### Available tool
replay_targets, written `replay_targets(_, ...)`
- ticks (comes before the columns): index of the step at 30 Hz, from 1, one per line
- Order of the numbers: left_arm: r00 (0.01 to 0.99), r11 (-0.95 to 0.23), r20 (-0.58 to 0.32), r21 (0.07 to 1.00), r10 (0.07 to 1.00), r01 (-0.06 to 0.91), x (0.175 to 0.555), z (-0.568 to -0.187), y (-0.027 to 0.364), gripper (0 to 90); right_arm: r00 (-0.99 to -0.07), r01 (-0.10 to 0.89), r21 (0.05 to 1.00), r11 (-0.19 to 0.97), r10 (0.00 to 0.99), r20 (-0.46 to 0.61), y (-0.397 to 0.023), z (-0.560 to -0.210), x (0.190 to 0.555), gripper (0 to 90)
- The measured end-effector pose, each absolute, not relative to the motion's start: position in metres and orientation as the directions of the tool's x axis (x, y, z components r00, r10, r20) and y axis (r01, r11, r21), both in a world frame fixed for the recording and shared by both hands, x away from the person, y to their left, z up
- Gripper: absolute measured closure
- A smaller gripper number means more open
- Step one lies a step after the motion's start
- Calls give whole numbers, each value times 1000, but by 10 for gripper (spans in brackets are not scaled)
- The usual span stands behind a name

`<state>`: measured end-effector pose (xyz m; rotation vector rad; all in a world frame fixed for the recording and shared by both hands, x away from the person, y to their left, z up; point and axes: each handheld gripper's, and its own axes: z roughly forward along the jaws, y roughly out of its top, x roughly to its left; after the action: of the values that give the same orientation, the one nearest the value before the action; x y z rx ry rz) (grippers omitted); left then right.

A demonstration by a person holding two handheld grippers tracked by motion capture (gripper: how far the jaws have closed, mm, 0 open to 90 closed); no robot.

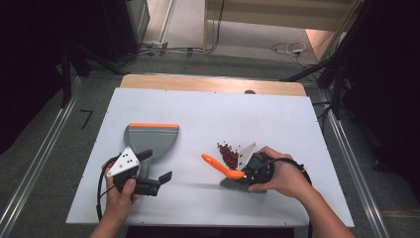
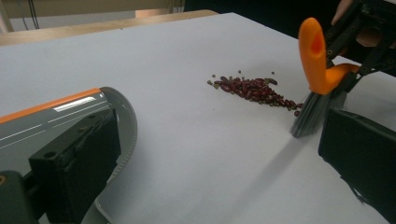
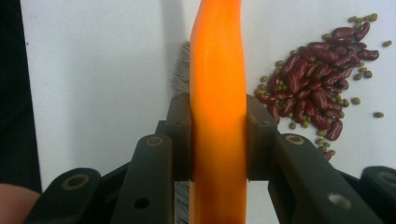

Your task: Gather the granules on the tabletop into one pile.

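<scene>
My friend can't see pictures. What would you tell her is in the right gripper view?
The right gripper has its two black jaws shut on the orange handle of a small brush, which runs straight up the middle of the picture. To the right of it, a pile of dark red beans mixed with little green ones lies on the white table.
</scene>
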<state>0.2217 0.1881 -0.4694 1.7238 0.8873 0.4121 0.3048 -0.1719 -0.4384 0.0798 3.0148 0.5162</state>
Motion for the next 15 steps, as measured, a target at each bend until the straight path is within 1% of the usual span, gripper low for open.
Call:
replay_targets(5,658,-117,-159,927,736,355,222,-469,189,0,-996,39,346,938,66,-66,-172,-441,320,671)
replay_targets(11,659,-120,-158,927,736,356,222,-469,188,0,-991,27,357,934,71,-113,-169,-441,337,671)
replay_targets(12,659,-120,-157,927,736,355,222,-469,188,0,-992,33,352,936,72,-99,-168,-441,339,671)
replay_targets(15,659,-121,-156,927,736,356,222,-469,188,0,-992,16,358,933,59,-111,-166,-441,347,671)
